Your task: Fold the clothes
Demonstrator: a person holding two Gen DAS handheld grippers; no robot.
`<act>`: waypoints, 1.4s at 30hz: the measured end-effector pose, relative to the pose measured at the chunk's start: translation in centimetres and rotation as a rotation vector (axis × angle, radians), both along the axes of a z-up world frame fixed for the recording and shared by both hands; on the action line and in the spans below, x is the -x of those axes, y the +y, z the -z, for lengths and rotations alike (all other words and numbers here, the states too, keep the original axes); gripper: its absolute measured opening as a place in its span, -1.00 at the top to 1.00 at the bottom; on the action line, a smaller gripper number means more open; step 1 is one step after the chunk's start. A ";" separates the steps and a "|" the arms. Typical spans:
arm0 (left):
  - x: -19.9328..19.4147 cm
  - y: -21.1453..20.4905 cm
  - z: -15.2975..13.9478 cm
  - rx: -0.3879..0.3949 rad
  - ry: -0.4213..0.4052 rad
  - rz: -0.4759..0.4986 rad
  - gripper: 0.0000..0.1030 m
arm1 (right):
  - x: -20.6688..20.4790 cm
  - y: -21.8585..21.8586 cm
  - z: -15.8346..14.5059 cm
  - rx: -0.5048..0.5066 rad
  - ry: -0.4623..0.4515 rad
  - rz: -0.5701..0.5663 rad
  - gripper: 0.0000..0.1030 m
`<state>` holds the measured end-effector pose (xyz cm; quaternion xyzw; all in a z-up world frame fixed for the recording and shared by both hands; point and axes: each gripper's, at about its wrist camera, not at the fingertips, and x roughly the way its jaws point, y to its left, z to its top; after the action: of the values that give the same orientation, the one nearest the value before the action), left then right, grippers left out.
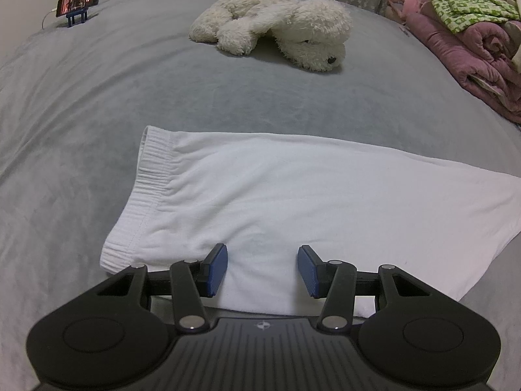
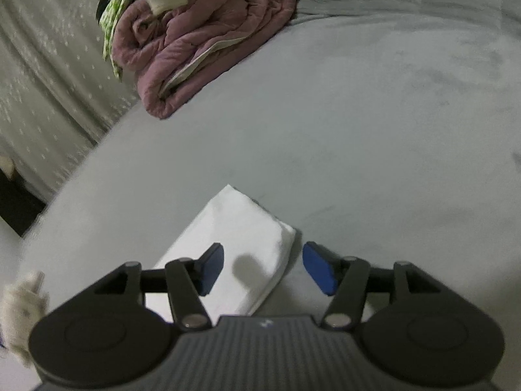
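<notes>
room: the grey bed (image 1: 97, 104) is bare between the white shorts (image 1: 276, 195) and the plush dog (image 1: 276, 22) | far right edge: pink quilt (image 2: 202, 42) | shorts: flat, folded lengthwise, at near edge, ribbed waistband left | left tool (image 1: 262, 270): released over shorts | right tool (image 2: 263, 268): released over leg end

White shorts (image 1: 276, 195), grey bedspread (image 1: 97, 97), cream plush dog (image 1: 276, 22), mauve quilt (image 2: 208, 42), green-checked cloth (image 1: 465, 0).
</notes>
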<state>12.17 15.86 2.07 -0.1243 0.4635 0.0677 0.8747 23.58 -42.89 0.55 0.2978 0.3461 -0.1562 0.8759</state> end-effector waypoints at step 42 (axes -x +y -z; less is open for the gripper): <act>0.3 3.6 -0.7 0.029 -0.013 -0.085 0.08 | 1.8 25.6 -3.4 0.442 0.006 -0.604 0.22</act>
<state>11.86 19.42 2.78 -0.1569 0.4530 0.0973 0.8722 21.75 -17.24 3.98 -0.0143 0.3789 0.0375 0.9245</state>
